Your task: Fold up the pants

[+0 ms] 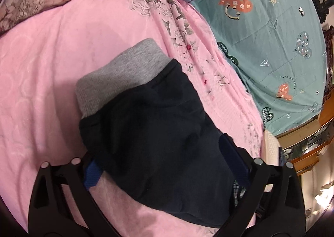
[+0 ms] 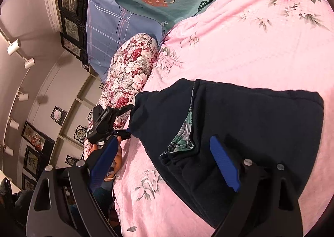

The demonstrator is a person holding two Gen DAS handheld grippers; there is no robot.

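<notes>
The left gripper (image 1: pixel 167 166) stands wide open with the dark cloth of the pants (image 1: pixel 158 132) lying between and over its blue pads; nothing is pinched, though the fabric drapes against the right-hand pad. The right gripper (image 2: pixel 165 166) is likewise spread wide, one blue pad resting on the waist end of the pants (image 2: pixel 240 132), the other out over the pink blanket (image 2: pixel 250 38); it grips nothing. In the right wrist view the left gripper (image 2: pixel 127 120) shows at the far end of the bundle, held by a hand (image 2: pixel 117 157).

The pants lie folded into a compact bundle on the pink blanket, toward the near edge of the bed, with the floral pillow (image 2: pixel 129 76) beside them and the teal quilt (image 1: pixel 271 49) well apart.

They look soft, thick and fleecy, likely light but floppy, so they should sag wherever unsupported and not slip much. A pinch through all layers at a folded edge or corner seems best, one gripper at each end.

They are navy, nearly black, with a grey ribbed band (image 1: pixel 125 70) at one end and a green plaid lining (image 2: pixel 183 138) peeping out at the elastic waist
</notes>
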